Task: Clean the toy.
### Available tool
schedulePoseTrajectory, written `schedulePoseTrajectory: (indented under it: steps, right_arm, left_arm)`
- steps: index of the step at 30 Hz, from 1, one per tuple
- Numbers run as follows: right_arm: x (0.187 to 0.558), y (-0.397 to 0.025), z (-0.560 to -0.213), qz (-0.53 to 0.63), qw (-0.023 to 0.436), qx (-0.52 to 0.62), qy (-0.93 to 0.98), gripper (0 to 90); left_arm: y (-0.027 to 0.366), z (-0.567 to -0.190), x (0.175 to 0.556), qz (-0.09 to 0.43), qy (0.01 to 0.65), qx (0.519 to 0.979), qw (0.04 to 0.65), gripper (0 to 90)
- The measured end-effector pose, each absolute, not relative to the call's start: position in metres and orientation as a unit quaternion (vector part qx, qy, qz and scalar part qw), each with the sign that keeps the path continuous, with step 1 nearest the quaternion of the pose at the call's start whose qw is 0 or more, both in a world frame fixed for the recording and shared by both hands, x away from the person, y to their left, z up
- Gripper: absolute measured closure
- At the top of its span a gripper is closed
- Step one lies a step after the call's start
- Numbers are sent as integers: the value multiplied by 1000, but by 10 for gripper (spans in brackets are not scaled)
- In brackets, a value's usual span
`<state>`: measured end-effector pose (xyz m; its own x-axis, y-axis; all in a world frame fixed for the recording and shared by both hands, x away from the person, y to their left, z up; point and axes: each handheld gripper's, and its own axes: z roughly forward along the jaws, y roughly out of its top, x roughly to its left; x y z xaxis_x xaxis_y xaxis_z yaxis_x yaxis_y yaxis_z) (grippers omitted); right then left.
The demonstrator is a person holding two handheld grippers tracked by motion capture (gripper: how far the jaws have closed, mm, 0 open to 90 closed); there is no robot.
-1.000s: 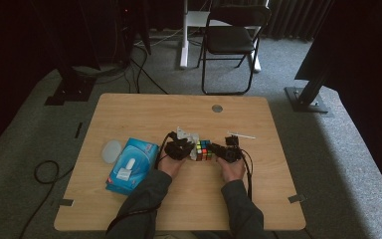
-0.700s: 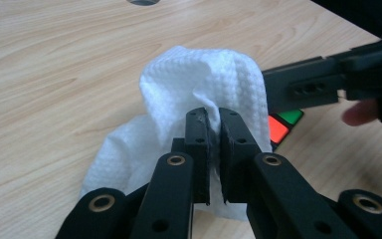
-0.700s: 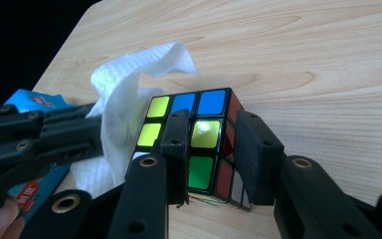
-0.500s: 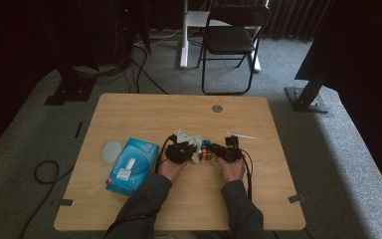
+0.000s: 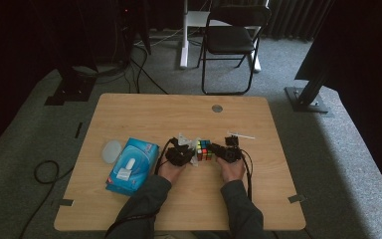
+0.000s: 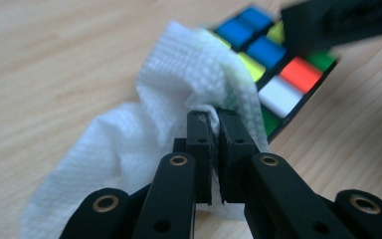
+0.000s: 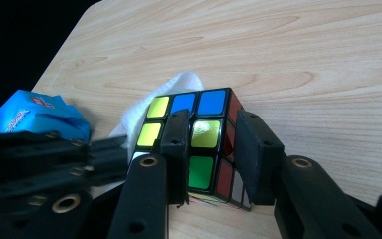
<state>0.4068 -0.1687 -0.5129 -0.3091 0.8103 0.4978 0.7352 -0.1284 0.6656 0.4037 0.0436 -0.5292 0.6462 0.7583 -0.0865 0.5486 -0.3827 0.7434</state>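
High view is dim, the room around the tabletop (image 5: pixel 144 114) sinking into near black, while the wood itself catches soft, even light with faint shadows. Left gripper view is bright; the white wipe (image 6: pixel 144 124) is nearly washed out, and the cube (image 6: pixel 283 74) behind it is softly blurred. Right gripper view is crisp on the cube, a glare patch on its yellow-green sticker, darkness beyond the tabletop's edge

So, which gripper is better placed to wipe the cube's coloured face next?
Left, probably. The left gripper is shut on the white wet wipe, already against the multicoloured puzzle cube; the right gripper clamps the cube.
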Motion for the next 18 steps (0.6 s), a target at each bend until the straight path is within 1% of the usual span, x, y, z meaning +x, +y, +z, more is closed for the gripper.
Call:
schedulePoseTrajectory:
  steps: [4,18]
  right_arm:
    - [407,-169,-513,469,40,586,659,681]
    - [407,-169,-513,470,38,586,659,681]
  left_arm:
    - [43,-541,406,133,400,824,380,864]
    - [44,-541,406,130,402,822,381,855]
